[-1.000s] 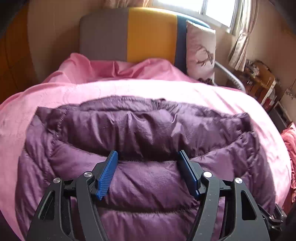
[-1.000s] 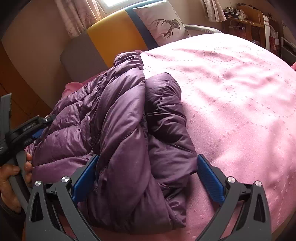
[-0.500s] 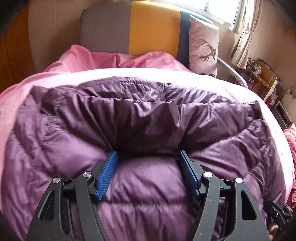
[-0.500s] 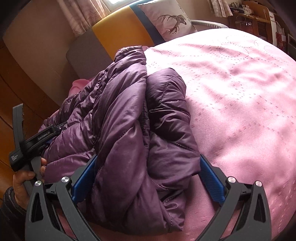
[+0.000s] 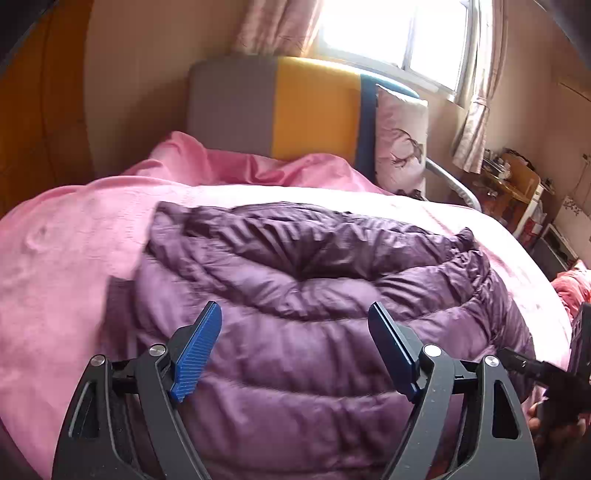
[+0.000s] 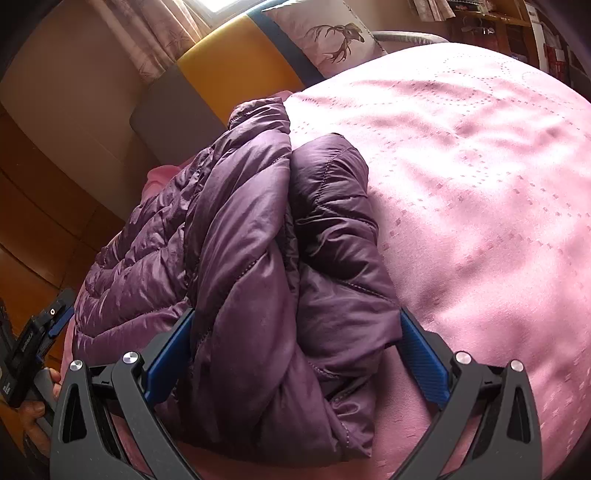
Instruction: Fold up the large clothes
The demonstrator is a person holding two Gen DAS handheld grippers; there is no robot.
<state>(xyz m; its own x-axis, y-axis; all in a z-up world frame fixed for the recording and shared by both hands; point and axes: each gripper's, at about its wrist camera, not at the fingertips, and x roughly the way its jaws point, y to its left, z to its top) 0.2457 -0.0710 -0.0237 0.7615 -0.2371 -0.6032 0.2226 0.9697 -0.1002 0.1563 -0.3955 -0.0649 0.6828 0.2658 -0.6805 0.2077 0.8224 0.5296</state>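
On the pink bedspread [image 5: 66, 266] lies a purple quilted down jacket [image 5: 325, 295], folded into a thick bundle with its layers stacked one on another. From the left wrist view it fills the frame from about 9 o'clock round to 3 o'clock, its puffy ribs running crosswise. The left gripper [image 5: 295, 345] stands wide, blue pads spread at 7 and 5 o'clock over the near edge of the jacket, with nothing pinched between them. At 12 o'clock a headboard [image 5: 280, 107] in grey, yellow and blue backs the bed, a deer-print pillow [image 5: 400, 144] leaning against it toward 1 o'clock, and a bright window [image 5: 391, 33] above.

From the right wrist view the jacket [image 6: 236, 240] runs from 6 o'clock up toward 11 o'clock, a folded sleeve or panel lying along its right side. The right gripper [image 6: 295, 354] is also spread wide, its blue pads flanking the bundle's near end; whether they press the fabric I cannot tell. At 8 o'clock the other gripper's body and the hand [image 6: 37, 413] holding it show beside the jacket.
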